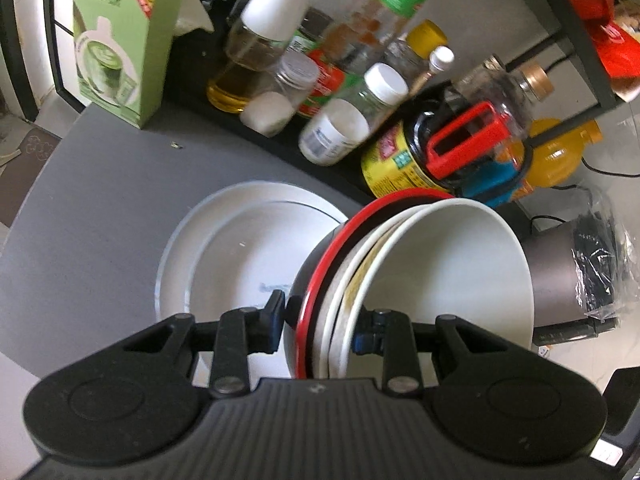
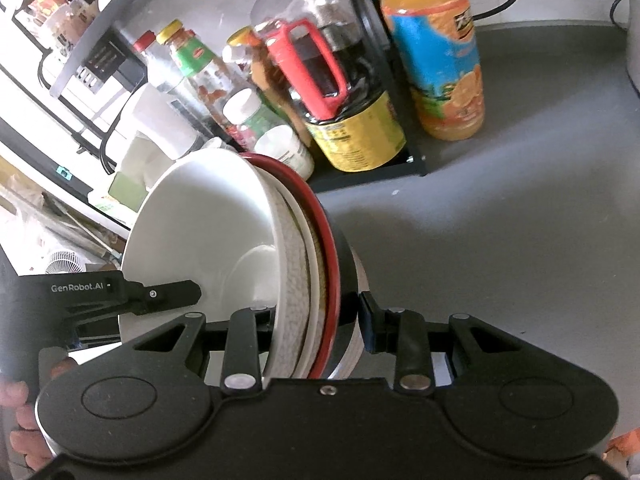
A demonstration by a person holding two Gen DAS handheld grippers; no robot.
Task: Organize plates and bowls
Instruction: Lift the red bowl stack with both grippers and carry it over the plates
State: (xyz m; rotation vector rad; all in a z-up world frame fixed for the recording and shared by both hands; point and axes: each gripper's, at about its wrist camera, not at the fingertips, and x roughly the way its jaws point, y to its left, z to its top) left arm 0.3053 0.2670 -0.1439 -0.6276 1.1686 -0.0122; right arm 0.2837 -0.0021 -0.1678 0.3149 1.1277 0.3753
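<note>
White ceramic bowls nested inside a red-rimmed black bowl (image 1: 400, 280) form a stack that looks heavy, rigid, glazed-slick and breakable; opposite rims seem the safest hold. It hangs tilted, above the grey tabletop (image 1: 100, 216) beside stacked white plates (image 1: 240, 256). Left claw (image 1: 320, 320) and right claw (image 2: 316, 316) each pinch the layered rims from opposite sides, narrowly parted, both pointing forward toward the condiment bottles (image 1: 340, 80).

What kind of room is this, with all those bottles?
Most likely a home kitchen counter: condiment bottles crowd a black rack, a soy sauce jug stands among them, and white plates lie on the grey worktop beside nested bowls.
</note>
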